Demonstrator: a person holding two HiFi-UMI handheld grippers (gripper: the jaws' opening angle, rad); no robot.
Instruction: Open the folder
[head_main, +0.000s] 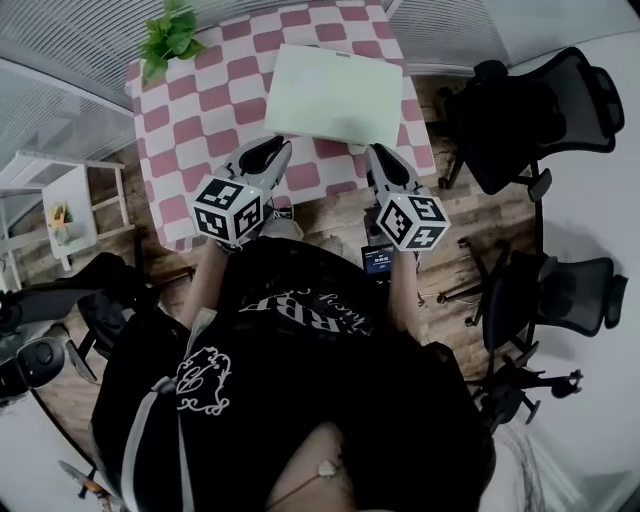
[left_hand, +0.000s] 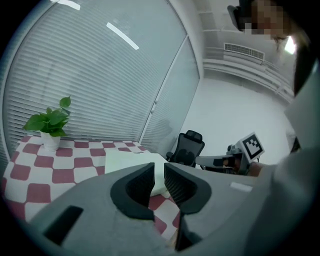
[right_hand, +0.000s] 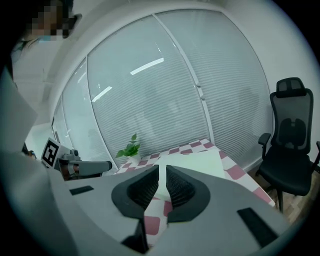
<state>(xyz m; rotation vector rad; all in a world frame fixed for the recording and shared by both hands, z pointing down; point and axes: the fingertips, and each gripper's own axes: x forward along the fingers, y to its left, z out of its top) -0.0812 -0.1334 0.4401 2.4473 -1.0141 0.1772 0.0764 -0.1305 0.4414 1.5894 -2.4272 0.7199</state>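
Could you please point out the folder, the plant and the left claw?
folder (head_main: 335, 95), head view, middle of its cover
plant (head_main: 170, 40), head view, its leaves
left claw (left_hand: 159, 168), left gripper view, midway between its tips

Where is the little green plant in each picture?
Head view: the plant is at top left.
Left gripper view: the plant is at mid left.
Right gripper view: the plant is just left of centre.
Shared landmark: the pale folder on the checked cloth.

We see our left gripper (left_hand: 159, 169), jaws nearly together and empty, facing the closed folder (left_hand: 131, 161) on the checked table (left_hand: 55, 167).
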